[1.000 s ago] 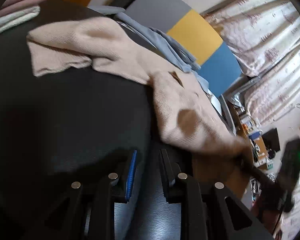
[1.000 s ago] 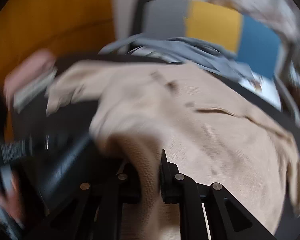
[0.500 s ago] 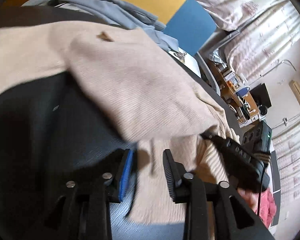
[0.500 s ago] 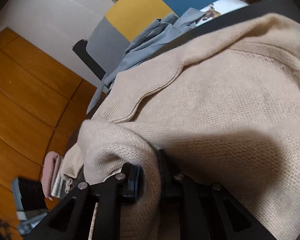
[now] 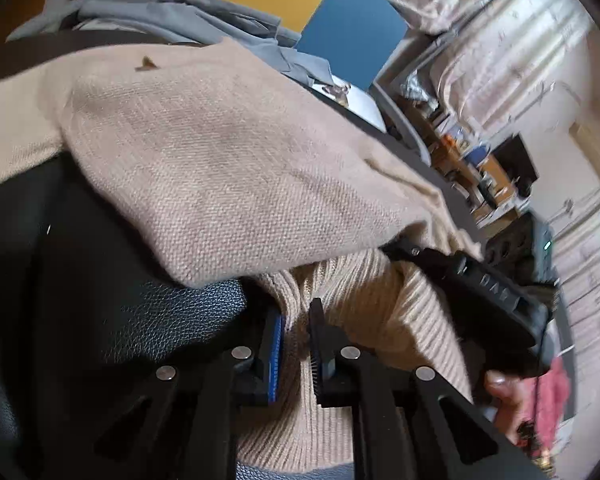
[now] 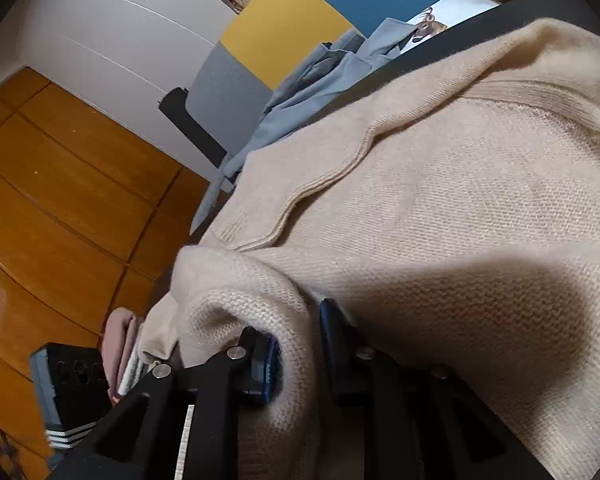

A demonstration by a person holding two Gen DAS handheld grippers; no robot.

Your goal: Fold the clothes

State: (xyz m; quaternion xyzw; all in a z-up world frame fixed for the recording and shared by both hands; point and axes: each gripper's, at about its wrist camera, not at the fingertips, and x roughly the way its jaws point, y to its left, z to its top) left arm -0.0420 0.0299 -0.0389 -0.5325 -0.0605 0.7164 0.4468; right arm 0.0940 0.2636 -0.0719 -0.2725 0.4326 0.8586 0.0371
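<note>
Left wrist view shows the beige sweater (image 5: 220,176) spread over a black, leather-textured bench (image 5: 100,300), a folded flap of plain knit lying on top and reaching toward the camera. Below that flap the sweater's ribbed hem (image 5: 364,304) runs down between the two fingers of the left gripper (image 5: 296,344); the gap between them is narrow and filled with the ribbed cloth, so the left gripper holds the hem. Right of the hem, the right gripper (image 5: 480,288) shows as a black body with its tip under the edge of the flap, and a hand (image 5: 504,400) grips its handle. Beyond the sweater, at its far edge, lies a blue-grey garment (image 5: 204,20), with yellow and blue panels behind it.

From the right wrist view, a rolled bulge of the sweater (image 6: 440,208) sits between the fingers of the right gripper (image 6: 298,350), which stand narrowly apart and pinch that fold. The sweater's ribbed neckline edge (image 6: 320,184) runs diagonally across the cloth beyond the gripper. Left of the sweater, low in the frame, a small stack of folded pink and white clothes (image 6: 122,344) rests beside the black left gripper body (image 6: 68,392). Wooden panelling (image 6: 60,200) fills the space left of the sweater.
</note>
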